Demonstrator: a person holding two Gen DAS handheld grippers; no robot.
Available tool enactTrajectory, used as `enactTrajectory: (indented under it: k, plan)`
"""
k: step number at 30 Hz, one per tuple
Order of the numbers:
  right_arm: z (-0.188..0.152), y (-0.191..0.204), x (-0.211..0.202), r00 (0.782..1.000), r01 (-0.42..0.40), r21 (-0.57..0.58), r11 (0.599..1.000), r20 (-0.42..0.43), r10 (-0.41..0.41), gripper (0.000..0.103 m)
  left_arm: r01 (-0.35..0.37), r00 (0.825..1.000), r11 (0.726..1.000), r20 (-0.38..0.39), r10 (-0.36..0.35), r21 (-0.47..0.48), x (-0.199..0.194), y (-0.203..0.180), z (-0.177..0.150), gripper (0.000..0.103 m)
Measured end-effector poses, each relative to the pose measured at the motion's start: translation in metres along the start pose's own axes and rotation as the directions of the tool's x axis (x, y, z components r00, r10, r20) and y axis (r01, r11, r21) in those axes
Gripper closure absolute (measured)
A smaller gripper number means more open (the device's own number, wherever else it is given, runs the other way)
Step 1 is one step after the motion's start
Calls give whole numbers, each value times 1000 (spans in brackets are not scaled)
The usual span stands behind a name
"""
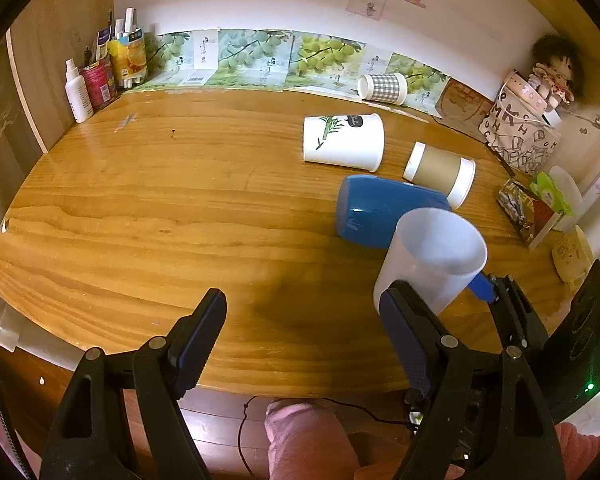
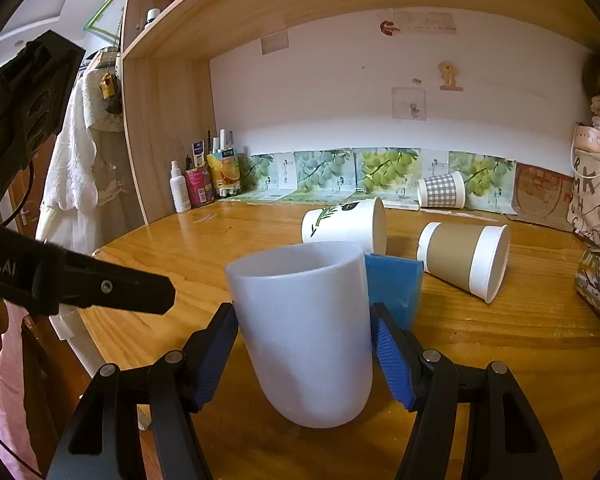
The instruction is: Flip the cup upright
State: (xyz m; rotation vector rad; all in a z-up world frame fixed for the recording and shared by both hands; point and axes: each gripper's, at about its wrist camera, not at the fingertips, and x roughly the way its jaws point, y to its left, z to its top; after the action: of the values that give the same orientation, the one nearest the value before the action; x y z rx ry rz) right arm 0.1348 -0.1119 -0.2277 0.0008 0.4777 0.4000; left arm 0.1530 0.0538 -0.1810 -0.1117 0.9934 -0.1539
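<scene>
Wooden desk (image 1: 140, 208) under a shelf, white wall behind, grape-print cartons (image 1: 252, 56) leaning along the back edge.

Cups, counted: five. One translucent white cup (image 2: 304, 332) sits mouth-up, tilted slightly, at the near right of the desk; its inside shows nothing in it. The right gripper (image 2: 306, 356) has its blue pads (image 2: 394, 364) pressed against both sides of this cup, clamped on it. Whether the cup's base touches the desk cannot be told.

Four cups lie on their sides. A blue cup (image 1: 380, 210) lies just behind the white one, touching or nearly so. A brown-banded cup (image 1: 440, 172) lies beyond it to the right, mouth toward the camera in the right view. A leaf-print cup (image 1: 342, 142) lies left of that. A checked cup (image 1: 382, 87) lies at the back against the cartons. No contents are visible in any.

The left gripper (image 1: 300, 332) hangs over the near desk edge, fingers wide apart, holding nothing.

Back left corner: one white spray bottle (image 1: 78, 94), one red can (image 1: 98, 82) and one yellow carton (image 1: 132, 58) holding upright items too small to identify. Right side: one printed bag (image 1: 520, 136), one doll (image 1: 552, 74) above it.
</scene>
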Motion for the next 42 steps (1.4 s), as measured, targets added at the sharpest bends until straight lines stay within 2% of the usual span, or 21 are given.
enactTrajectory:
  k: [11, 14, 17, 26, 31, 36, 38, 42]
  plan:
    - [-5, 3, -8, 998, -1, -24, 1000, -65, -1, 34, 14, 1000, 1000, -20, -14, 13, -12, -18, -6, 21]
    - [-7, 3, -9, 996, -2, -24, 1000, -88, 0, 26, 9, 1000, 1000, -21, -8, 15, -16, -23, -11, 21]
    - [-11, 2, -14, 994, 4, -17, 1000, -108, -6, 23, -7, 1000, 1000, -26, 8, 13, -20, -26, -18, 21]
    - [-27, 3, -54, 973, 27, 3, 1000, -228, -26, 21, -33, 998, 999, -63, 31, -26, -46, -34, -49, 21]
    - [-13, 6, -88, 962, 70, 24, 997, -267, -61, 20, -55, 997, 997, -56, 51, -56, -73, -39, -57, 21]
    - [16, 10, -121, 945, 128, 74, 989, -311, -99, 20, -94, 996, 994, -1, 94, -61, -100, -38, -50, 21]
    - [27, 11, -132, 940, 148, 90, 985, -323, -112, 17, -105, 994, 993, 22, 106, -51, -111, -38, -45, 21]
    - [58, 16, -158, 936, 207, 109, 972, -311, -165, 16, -101, 992, 994, 73, 103, -36, -135, -41, -32, 21]
